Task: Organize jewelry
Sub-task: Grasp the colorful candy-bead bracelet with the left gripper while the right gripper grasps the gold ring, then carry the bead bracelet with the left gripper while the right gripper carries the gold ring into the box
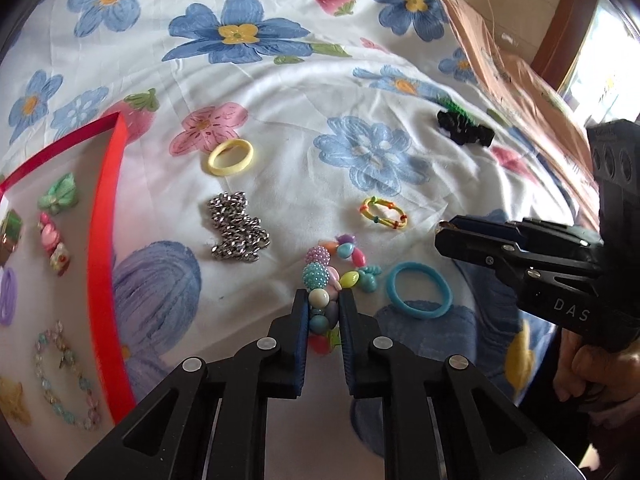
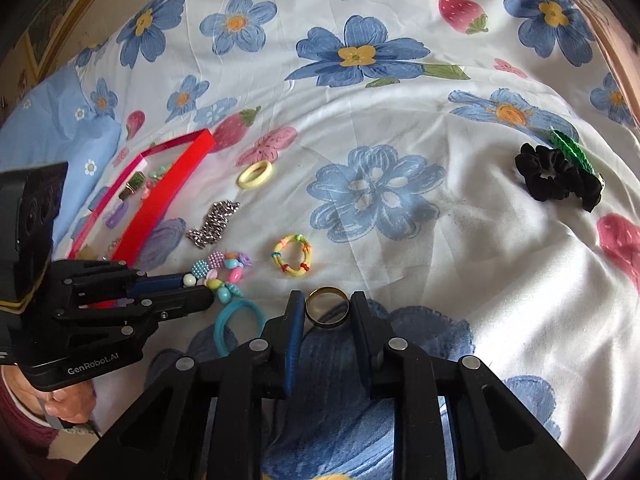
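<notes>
My left gripper (image 1: 324, 300) is shut on a colourful beaded bracelet (image 1: 332, 268) lying on the flowered bedsheet; it also shows in the right wrist view (image 2: 224, 270). My right gripper (image 2: 326, 300) is shut on a gold ring-shaped bangle (image 2: 327, 307), held between its fingers just above the sheet. The right gripper shows at the right of the left wrist view (image 1: 444, 236). A red-rimmed tray (image 1: 102, 240) at the left holds a bead bracelet (image 1: 64, 380), a green bow (image 1: 60, 194) and other small pieces.
On the sheet lie a silver chain (image 1: 238, 226), a yellow hair tie (image 1: 231, 157), a multicolour tie (image 1: 383, 212), a blue hair tie (image 1: 420, 290) and a black scrunchie with a green clip (image 2: 558, 170). A brown cardboard box (image 1: 500, 40) stands at the far right.
</notes>
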Tool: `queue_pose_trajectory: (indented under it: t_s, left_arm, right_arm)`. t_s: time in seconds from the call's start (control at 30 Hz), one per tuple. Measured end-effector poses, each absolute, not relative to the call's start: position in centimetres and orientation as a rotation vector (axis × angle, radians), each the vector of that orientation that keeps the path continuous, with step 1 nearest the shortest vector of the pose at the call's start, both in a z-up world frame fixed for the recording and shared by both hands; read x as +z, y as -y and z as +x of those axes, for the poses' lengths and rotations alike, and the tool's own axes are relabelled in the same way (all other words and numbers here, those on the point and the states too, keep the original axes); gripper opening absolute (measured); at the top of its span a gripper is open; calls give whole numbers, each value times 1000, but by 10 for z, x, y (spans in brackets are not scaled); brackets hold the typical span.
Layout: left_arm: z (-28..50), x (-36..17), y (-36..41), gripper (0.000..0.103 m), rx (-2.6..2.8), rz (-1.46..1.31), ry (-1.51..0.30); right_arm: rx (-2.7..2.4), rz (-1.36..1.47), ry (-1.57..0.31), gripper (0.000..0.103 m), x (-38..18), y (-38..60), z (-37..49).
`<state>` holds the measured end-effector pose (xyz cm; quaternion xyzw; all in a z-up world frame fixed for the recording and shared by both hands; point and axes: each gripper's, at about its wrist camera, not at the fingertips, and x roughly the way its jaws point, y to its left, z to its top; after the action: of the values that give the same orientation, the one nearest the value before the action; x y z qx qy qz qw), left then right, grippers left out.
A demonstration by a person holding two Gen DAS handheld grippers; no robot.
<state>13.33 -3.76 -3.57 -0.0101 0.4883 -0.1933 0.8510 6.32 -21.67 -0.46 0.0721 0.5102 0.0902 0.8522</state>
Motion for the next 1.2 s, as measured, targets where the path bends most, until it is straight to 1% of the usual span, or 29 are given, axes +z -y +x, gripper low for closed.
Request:
queue_pose_trajectory:
  t_s: [0.67, 1.2]
  left_arm:
    - [66, 26, -41, 13, -322, -151, -880]
    - [47, 33, -108, 13, -177, -246, -859]
  right_arm:
    - [326, 174, -1012, 23, 30, 164, 64]
    - [451, 154, -1007, 23, 35, 105, 83]
